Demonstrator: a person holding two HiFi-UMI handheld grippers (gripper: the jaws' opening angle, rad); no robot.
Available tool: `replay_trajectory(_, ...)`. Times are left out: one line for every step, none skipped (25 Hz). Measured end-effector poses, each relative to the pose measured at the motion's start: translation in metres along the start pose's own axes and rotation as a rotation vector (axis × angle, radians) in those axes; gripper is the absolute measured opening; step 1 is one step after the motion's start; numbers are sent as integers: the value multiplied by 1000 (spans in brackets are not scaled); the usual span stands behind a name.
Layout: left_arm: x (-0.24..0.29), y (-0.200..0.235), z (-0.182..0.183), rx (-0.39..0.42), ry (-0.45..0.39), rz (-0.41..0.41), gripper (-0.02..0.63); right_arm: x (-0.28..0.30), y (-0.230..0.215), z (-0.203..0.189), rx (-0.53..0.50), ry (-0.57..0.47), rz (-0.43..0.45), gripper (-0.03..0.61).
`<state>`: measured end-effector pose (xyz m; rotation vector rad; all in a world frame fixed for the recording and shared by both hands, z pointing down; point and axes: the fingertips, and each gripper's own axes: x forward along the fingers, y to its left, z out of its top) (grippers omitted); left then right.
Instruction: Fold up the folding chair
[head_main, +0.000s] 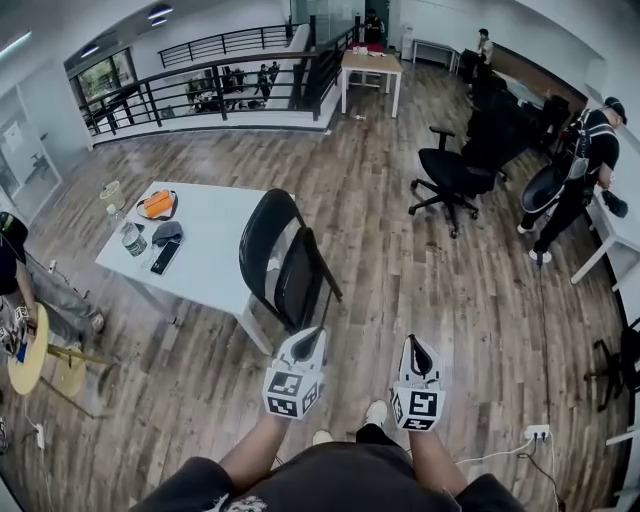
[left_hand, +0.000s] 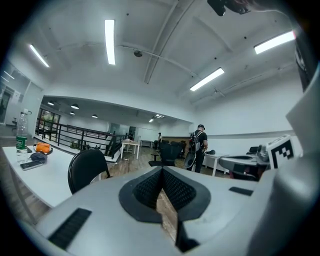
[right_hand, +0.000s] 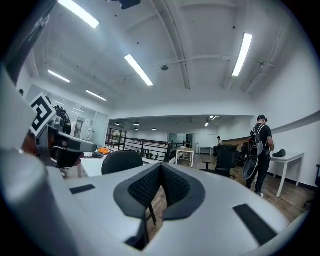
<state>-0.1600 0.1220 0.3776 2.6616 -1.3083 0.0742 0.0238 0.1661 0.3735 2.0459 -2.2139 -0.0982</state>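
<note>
The folding chair (head_main: 285, 262) stands unfolded on the wooden floor (head_main: 400, 270), seat down and black rounded backrest up, drawn close to the near right side of the white table (head_main: 215, 245). Both tongs are held out in front of the person, side by side and apart from each other, pointing roughly level toward the chair. The left gripper (head_main: 308, 343) has its jaws closed together with nothing between the pads; in the head view its tip sits just short of the chair's near legs, and its own view shows the backrest off to the left of the jaws and beyond them, not touched. The right gripper (head_main: 417, 352) is likewise closed and empty, lying to the right of the chair and farther from it than the left one; in its own view the backrest appears left of the jaw tips and a thin chair leg shows below them. On the table lie an orange item (head_main: 158, 204), a bottle (head_main: 133, 238) and a dark phone (head_main: 165, 257). A black office chair (head_main: 455, 172) stands well apart to the right, with a person (head_main: 580, 170) beyond it
</note>
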Motion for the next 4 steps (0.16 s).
replay_trajectory(-3,2,-1,1,0,2,5,-1,4,1,0,-3,1,12)
replay_trajectory(-6,5,-1,2,-1,4,5,-1,7,2,0,-8,3,12)
replay_trajectory(-8,7,-1,4,-2,5,5,-1,11,3,0,-13,5,12)
replay_trajectory(-11,10,0,5,-4,6,5,-1,15,5,-1,-20,7,12)
